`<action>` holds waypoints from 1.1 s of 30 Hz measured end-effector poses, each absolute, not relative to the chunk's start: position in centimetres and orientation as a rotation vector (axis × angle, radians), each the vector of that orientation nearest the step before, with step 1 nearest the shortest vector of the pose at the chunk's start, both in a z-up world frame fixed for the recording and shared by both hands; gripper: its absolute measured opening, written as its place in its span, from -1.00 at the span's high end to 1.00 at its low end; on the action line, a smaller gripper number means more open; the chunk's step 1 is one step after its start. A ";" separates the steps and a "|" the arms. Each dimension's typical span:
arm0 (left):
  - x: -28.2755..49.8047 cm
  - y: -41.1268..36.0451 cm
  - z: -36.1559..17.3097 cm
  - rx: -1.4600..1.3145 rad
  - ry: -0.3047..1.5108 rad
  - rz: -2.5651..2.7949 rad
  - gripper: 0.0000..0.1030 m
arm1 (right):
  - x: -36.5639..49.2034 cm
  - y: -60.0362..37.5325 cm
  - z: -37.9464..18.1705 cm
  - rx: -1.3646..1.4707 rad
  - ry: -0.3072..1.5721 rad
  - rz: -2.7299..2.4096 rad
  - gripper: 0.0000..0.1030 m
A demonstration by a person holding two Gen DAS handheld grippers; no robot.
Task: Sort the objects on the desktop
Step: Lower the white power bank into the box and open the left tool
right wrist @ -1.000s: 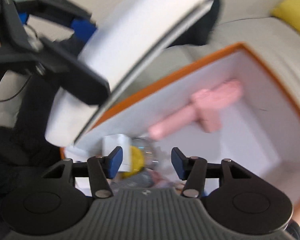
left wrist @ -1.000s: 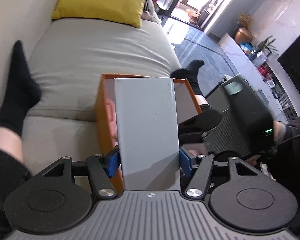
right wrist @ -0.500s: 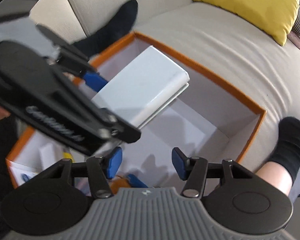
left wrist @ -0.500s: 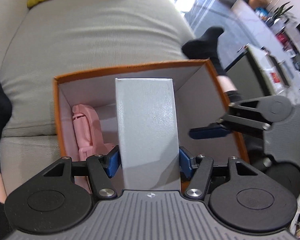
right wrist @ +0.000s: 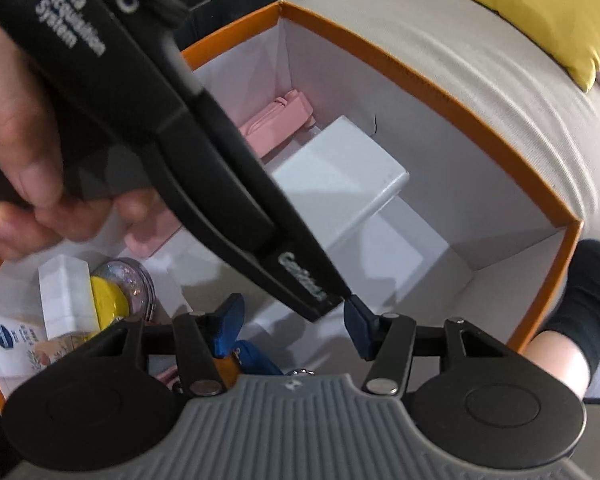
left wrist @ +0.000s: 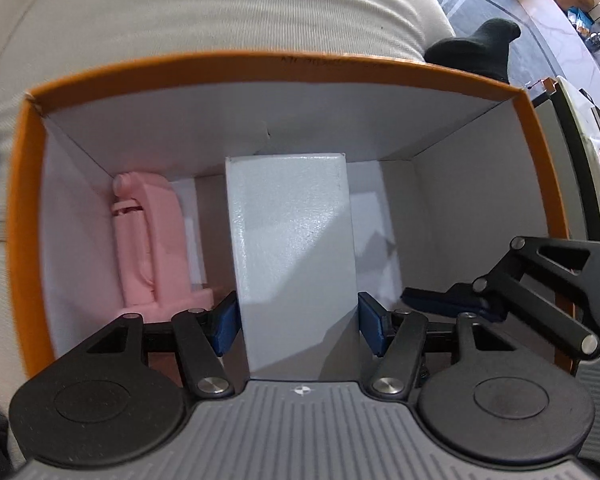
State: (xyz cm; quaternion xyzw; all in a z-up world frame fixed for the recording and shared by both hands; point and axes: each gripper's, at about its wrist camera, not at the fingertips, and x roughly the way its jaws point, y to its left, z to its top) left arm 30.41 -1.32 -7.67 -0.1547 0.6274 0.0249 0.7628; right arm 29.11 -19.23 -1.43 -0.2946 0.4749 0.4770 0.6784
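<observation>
An orange cardboard box (left wrist: 260,66) with white inner walls stands on a beige sofa. My left gripper (left wrist: 298,320) is shut on a plain white box (left wrist: 292,232), and both are down inside the orange box, the white box pointing at the far wall. I cannot tell whether it touches the bottom. A pink plastic item (left wrist: 148,240) lies along the left wall beside it. My right gripper (right wrist: 296,324) hangs open and empty over the near part of the orange box (right wrist: 460,100). The left tool's black handle (right wrist: 180,140) crosses above it and hides part of the white box (right wrist: 340,168).
Along the box's near left side lie a small white carton (right wrist: 64,292), a yellow disc in a clear case (right wrist: 112,296), a printed sachet (right wrist: 12,340) and a blue item (right wrist: 256,356). A yellow cushion (right wrist: 520,4) and a person's socked foot (right wrist: 588,292) flank the box.
The left gripper has come down from above the rim into the orange box, carrying the white box and tilting steeper. The right gripper dropped slightly and turned; its jaws kept their width.
</observation>
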 end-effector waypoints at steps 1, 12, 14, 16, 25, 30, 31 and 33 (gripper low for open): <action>30.4 -1.4 -7.8 -0.327 1.364 0.060 -0.37 | 29.2 -19.2 -1.6 -0.657 1.072 1.067 -0.12; 30.1 -1.1 -6.6 -0.293 1.353 0.062 -0.40 | 29.6 -18.6 -2.1 -0.620 1.079 1.014 -0.11; 29.8 -0.9 -5.7 -0.288 1.335 0.045 -0.41 | 29.7 -18.6 -2.1 -0.614 1.079 1.001 -0.11; 29.2 -0.7 -4.8 -0.290 1.322 0.021 -0.41 | 29.6 -18.8 -1.8 -0.611 1.076 0.988 -0.11; 24.7 -2.0 1.6 -0.215 1.118 0.001 -0.42 | 26.3 -21.2 2.9 -0.526 0.995 0.924 -0.13; 19.8 -2.9 5.4 -0.158 0.959 0.037 -0.42 | 22.9 -23.5 6.2 -0.429 0.906 0.856 -0.15; 18.9 -3.2 5.9 -0.141 0.928 0.046 -0.42 | 22.2 -24.3 6.8 -0.413 0.885 0.845 -0.16; 16.9 -3.5 7.0 -0.125 0.871 0.060 -0.43 | 19.9 -23.9 8.0 -0.385 0.841 0.820 -0.23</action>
